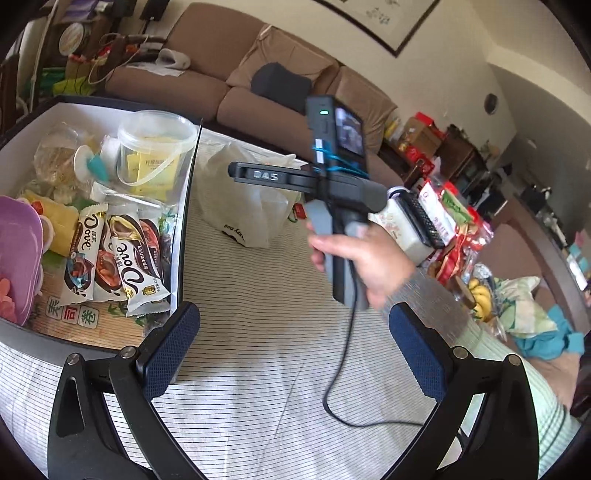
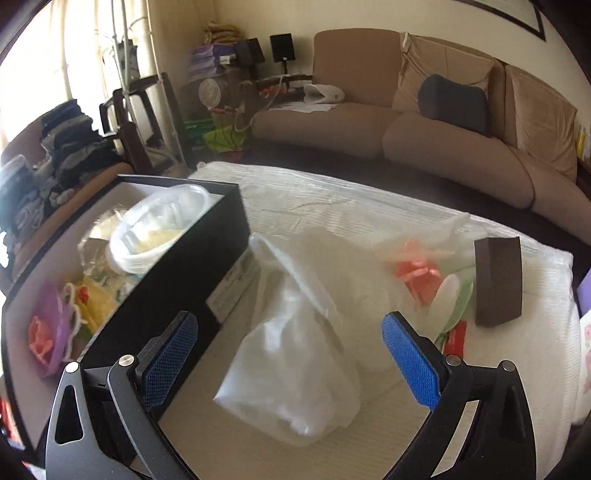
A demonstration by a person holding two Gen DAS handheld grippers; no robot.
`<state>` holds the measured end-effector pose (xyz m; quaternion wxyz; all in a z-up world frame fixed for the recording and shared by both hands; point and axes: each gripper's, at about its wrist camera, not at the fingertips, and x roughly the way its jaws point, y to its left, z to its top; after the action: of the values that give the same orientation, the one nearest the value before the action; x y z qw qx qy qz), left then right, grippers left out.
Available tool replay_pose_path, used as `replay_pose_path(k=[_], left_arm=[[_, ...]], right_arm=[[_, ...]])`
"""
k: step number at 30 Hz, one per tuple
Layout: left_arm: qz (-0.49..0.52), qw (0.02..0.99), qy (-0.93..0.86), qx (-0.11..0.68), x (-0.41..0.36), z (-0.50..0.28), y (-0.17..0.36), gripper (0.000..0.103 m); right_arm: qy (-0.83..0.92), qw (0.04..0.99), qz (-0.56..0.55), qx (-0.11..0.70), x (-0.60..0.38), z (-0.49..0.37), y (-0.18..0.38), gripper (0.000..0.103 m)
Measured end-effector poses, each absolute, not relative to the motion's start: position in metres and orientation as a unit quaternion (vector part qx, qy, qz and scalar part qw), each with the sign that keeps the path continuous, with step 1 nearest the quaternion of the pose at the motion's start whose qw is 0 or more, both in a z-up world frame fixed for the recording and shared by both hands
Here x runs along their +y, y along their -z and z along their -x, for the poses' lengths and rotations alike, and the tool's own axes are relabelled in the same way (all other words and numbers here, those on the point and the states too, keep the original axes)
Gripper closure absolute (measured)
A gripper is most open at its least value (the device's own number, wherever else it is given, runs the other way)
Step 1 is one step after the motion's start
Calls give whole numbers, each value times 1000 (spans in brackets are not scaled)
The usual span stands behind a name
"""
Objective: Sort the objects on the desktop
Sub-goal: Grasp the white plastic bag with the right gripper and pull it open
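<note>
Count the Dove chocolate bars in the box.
2. One lies at the left, the other right beside it, near the box's right wall. More may be hidden underneath.

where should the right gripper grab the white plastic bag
Judging from the right wrist view, take the white plastic bag at its crumpled upper folds near the middle, coming down from above. It lies slumped and soft on the striped cloth, so loose film there should bunch between the fingers. The right gripper is open, already straddling it, and the black box blocks a left approach.

Brown sofa along the wall, dark cushion on its seat. Framed picture above. Stacked clothing at left.
</note>
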<state>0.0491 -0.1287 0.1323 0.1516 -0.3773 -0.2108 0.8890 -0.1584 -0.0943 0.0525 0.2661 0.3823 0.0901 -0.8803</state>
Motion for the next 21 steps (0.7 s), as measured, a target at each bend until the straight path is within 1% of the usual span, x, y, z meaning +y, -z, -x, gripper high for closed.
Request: replay_pose_path(k=[1,2,3,4,5,6,7,9,11,15,18,21], left_arm=[[381,154,-888,-209,-127,-48,-132,0],[384,158,-886,-209,-126,-47,-132,0],[385,164,-884,-209,-126,-48,-132,0],[385,168,-884,-208,-124,-50,-132,0],[383,169,-884,-206,-123,-52,-133,0],[382,169,-885,-204,-122,-53,-135,0],[382,168,-885,-206,-123,-54,-135,0],[382,168,-883,-215,-125,-54,-135,0],[383,169,-880,-223,-126,-53,-134,0],[380,170,-881,-224,-125,-54,-136,0],[377,175,-882,-223,-122,-55,-140,0],[375,180,-882,-221,-120,-57,-143,0]], right_arm=[[875,259,-397,100,-98,167,-44,3],[869,251,-411,113,-100,174,-35,11],[865,246,-420,125,-102,177,-28,27],[862,240,-425,139,-104,178,-22,37],[863,228,-425,154,-106,177,-18,64],[865,222,-422,158,-105,174,-18,70],[865,225,-424,146,-100,171,-19,74],[861,242,-434,106,-87,167,-23,86],[860,261,-434,60,-71,154,-34,88],[850,303,-431,-4,-33,104,-60,90],[837,336,-432,-17,-10,54,-78,90],[817,357,-451,-33,8,6,-84,90]])
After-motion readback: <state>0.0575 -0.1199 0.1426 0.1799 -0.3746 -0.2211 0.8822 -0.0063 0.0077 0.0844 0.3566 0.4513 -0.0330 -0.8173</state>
